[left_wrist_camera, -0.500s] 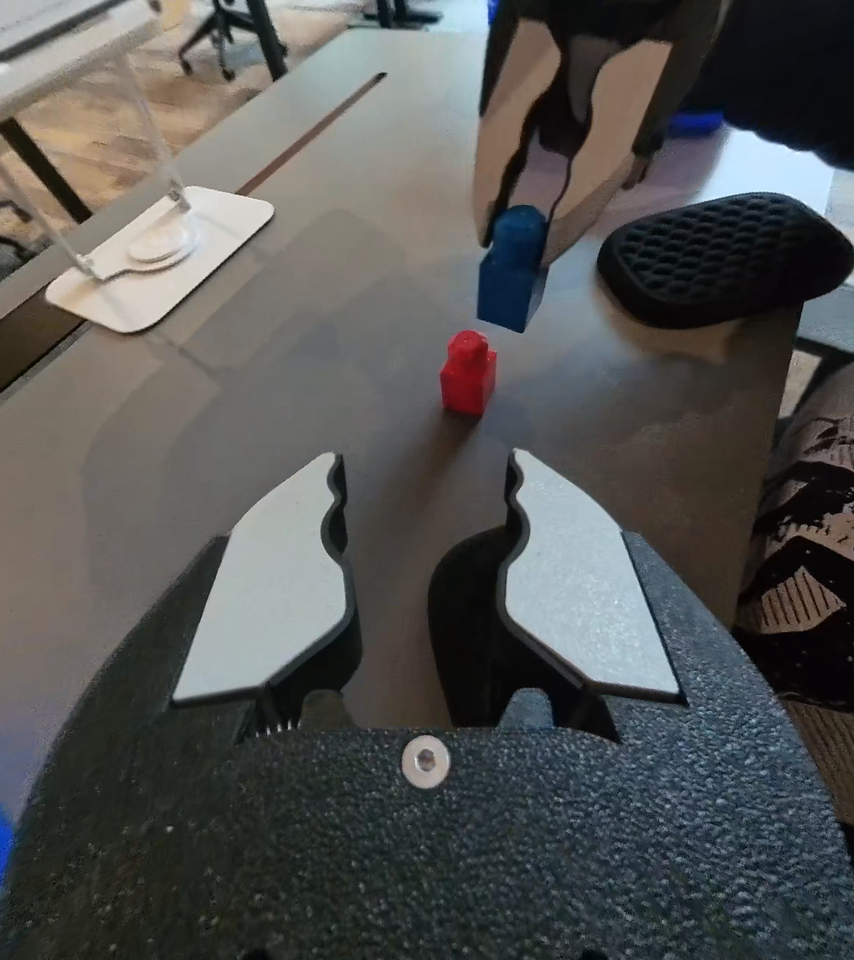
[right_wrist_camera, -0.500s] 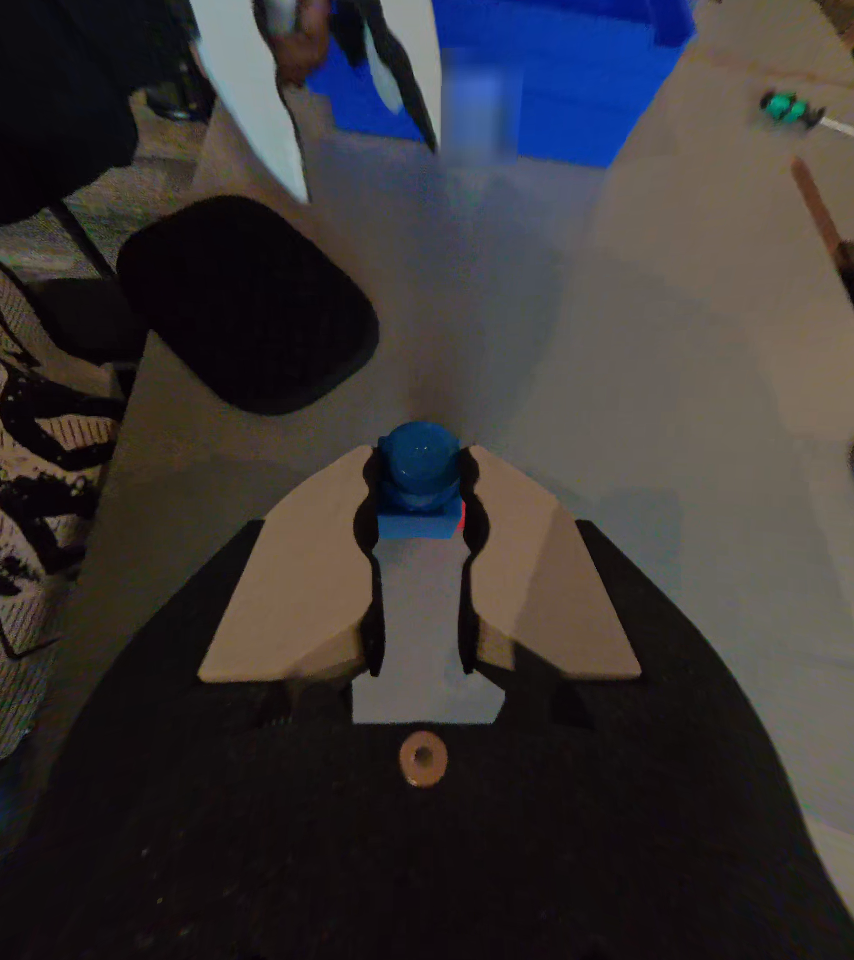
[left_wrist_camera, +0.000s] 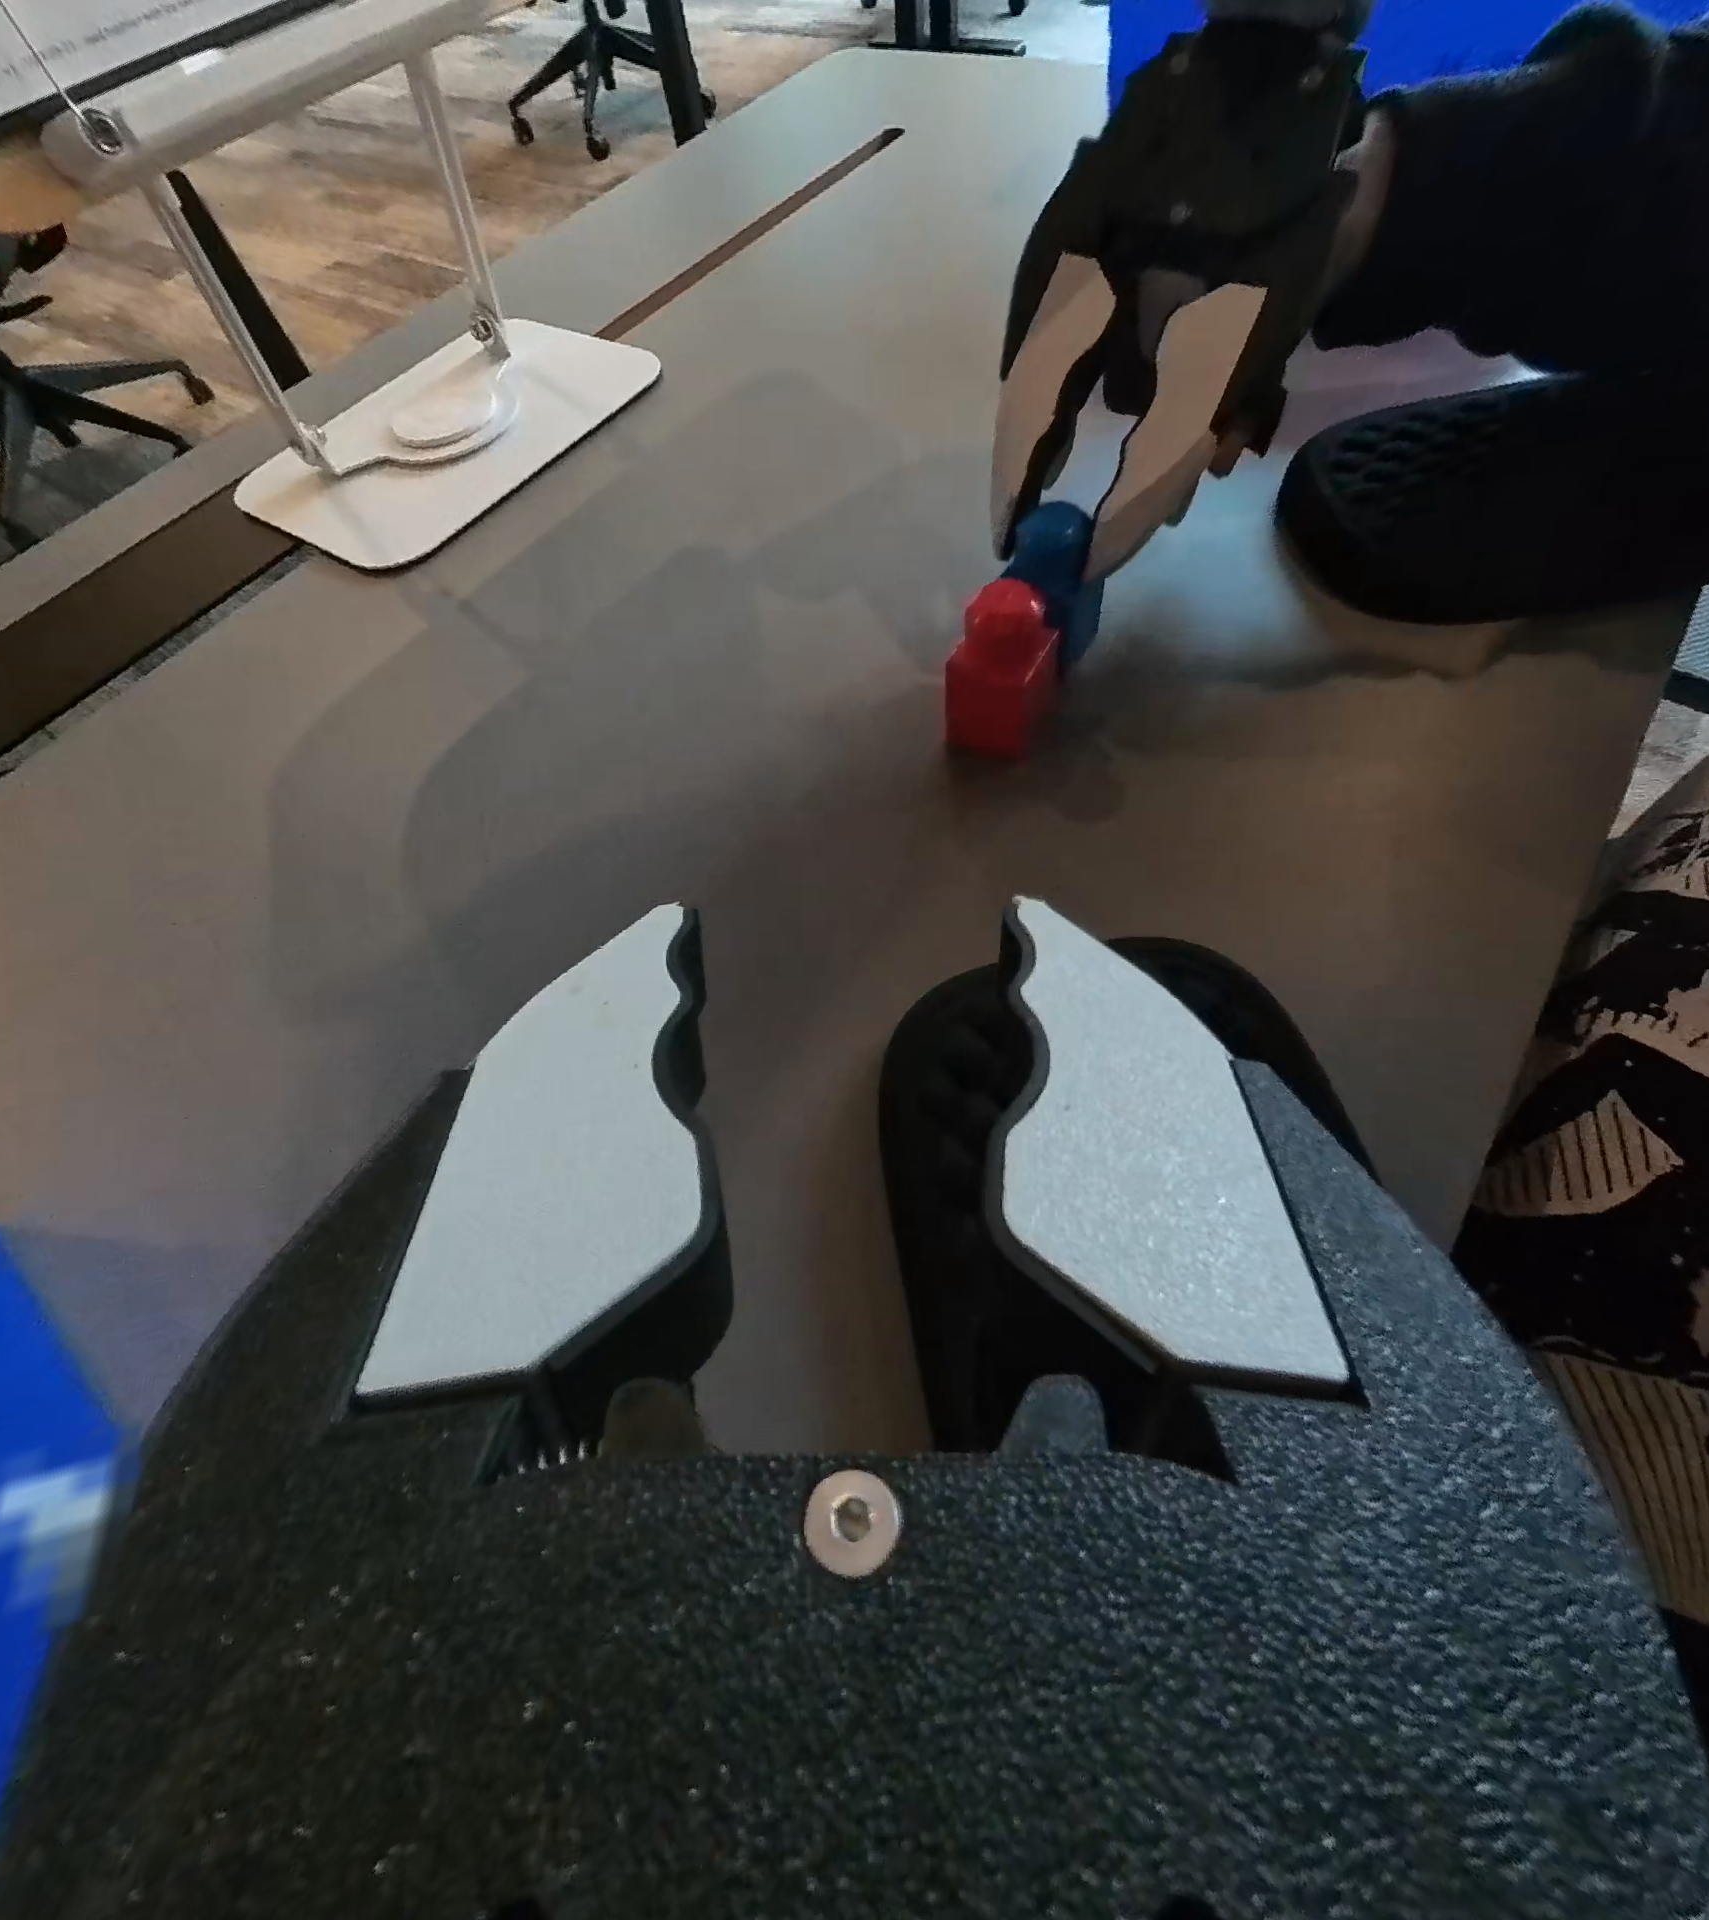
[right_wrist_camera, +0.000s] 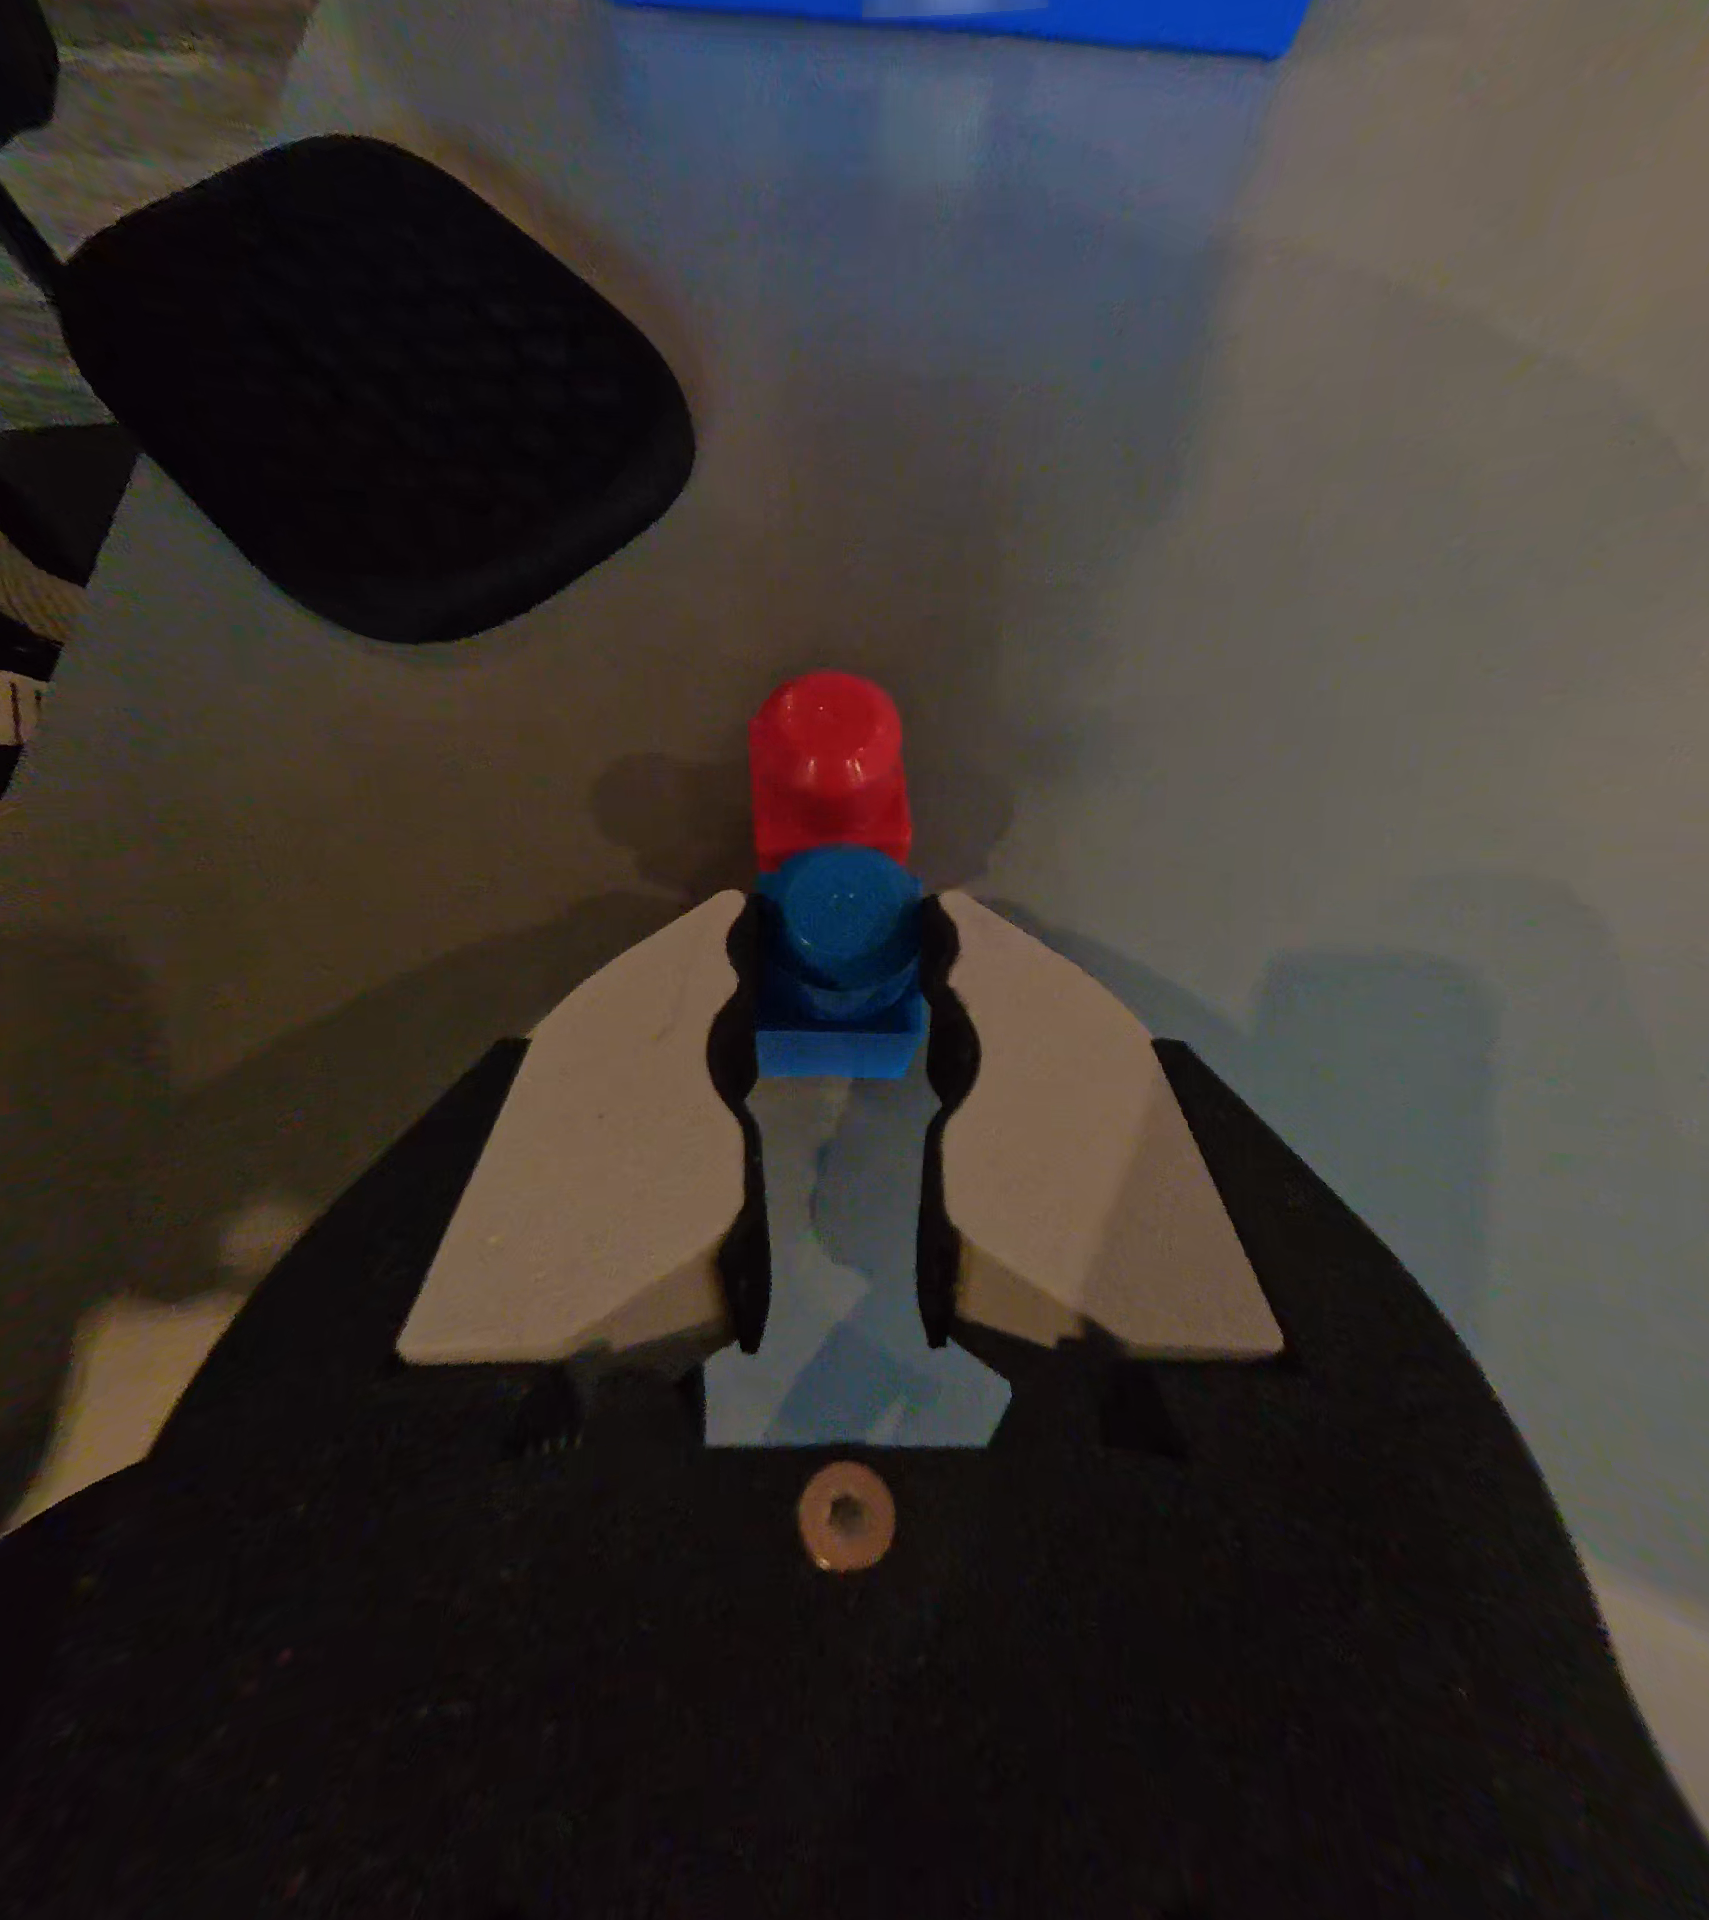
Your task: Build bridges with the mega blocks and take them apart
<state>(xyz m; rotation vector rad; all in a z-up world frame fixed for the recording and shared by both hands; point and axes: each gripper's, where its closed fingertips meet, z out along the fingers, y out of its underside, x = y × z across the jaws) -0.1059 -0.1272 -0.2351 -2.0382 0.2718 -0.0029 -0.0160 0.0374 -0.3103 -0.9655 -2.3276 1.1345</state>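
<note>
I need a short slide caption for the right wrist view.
Right tongs shut on a blue block, set beside the red block on the grey table.

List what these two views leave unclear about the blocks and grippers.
- Left wrist view: blue block mostly hidden behind red block; contact between them unclear.
- Right wrist view: blue block's base hidden by right gripper fingers; whether it rests on the table is unclear.
- Left gripper: absent from the right wrist view.
</note>
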